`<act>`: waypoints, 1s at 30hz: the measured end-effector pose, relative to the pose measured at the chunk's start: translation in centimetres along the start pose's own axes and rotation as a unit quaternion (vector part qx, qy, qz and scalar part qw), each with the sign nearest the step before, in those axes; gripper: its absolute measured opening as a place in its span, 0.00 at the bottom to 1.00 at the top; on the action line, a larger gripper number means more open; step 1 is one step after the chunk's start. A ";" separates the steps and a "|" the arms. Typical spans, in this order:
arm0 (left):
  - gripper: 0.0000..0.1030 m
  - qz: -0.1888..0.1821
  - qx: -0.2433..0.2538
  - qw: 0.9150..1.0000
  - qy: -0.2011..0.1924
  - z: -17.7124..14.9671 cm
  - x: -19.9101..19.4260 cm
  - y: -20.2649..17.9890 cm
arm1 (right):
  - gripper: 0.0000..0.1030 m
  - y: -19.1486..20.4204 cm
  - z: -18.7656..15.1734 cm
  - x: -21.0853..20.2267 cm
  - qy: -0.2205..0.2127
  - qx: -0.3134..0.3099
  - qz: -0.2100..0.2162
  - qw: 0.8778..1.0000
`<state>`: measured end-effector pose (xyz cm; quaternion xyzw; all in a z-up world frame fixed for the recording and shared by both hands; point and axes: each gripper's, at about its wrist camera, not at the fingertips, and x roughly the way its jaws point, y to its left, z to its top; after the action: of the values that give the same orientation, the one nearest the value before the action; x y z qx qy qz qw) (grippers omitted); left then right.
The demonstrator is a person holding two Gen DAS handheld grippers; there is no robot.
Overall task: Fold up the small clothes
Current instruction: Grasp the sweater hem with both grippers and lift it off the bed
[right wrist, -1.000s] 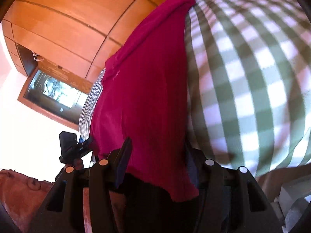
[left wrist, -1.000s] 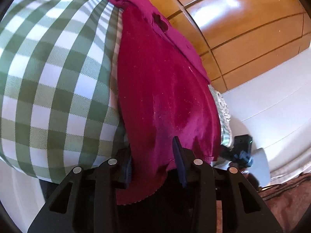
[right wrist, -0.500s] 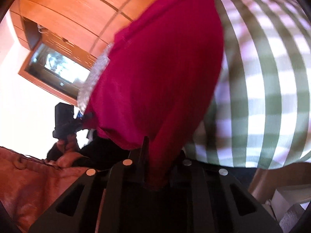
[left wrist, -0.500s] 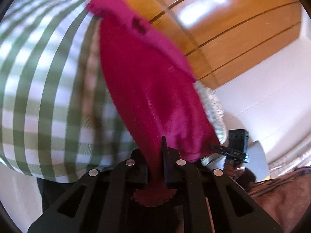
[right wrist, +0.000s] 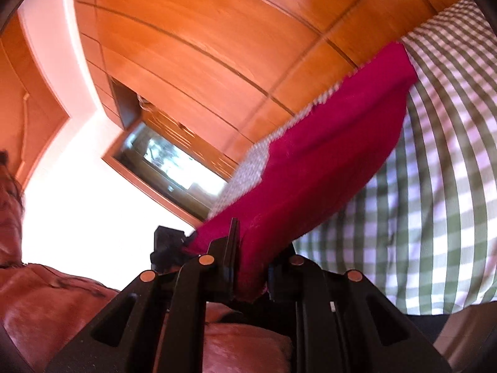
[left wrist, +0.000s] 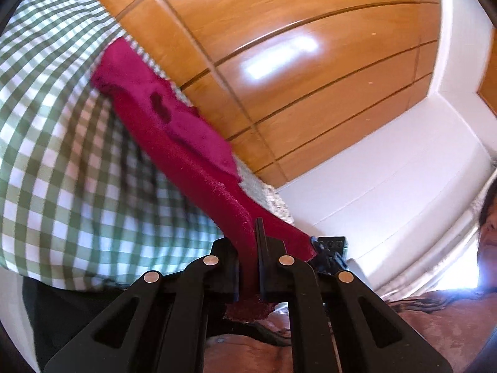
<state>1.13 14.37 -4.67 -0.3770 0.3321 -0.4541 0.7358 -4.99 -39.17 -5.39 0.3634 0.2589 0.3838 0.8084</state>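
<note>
Between the jaws of the left gripper (left wrist: 248,267) sits one near corner of the magenta garment (left wrist: 186,155); the pads are pinched hard on the fabric, with a scrap of scalloped hem poking out below them. The right gripper (right wrist: 251,267) is likewise clamped narrow on the other near corner of the same garment (right wrist: 326,161).

From each pair of tongs the cloth runs forward and away, lying over the green-and-white checked tablecloth (left wrist: 62,171). Its far end, with a dark buttonhole-like slit (a hole, perhaps; cannot tell), rests near the cloth's far edge by the wooden panelled wall (left wrist: 295,62). The held near edge spans from one gripper to the other, so neither hand is nearer: the grip is symmetric.

Pose: both grippers point roughly level, tipped slightly down, side by side; the right gripper's black body (left wrist: 329,251) shows just beside the left's right finger.

Judgement: the near edge is raised off the table. Next move likely carries it forward over the far end, both hands together, to keep the fold square.
</note>
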 end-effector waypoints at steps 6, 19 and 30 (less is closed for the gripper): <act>0.06 -0.067 -0.011 0.997 -0.024 -0.4 -2.4 -2.3 | 0.13 1.9 0.4 -3.4 -0.034 -0.024 0.037 0.998; 0.06 -0.145 -0.039 0.986 -0.078 -1.1 -8.6 -5.6 | 0.13 8.1 -1.2 -5.7 -0.048 -0.056 0.146 0.987; 0.06 -0.058 -0.119 0.990 -0.055 3.4 -2.7 -0.2 | 0.13 1.1 2.8 -2.7 -0.069 0.048 0.092 0.992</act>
<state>2.84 17.69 -2.44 -0.5047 0.3203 -0.4317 0.6756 -5.04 -41.93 -2.53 0.4498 0.1864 0.4173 0.7673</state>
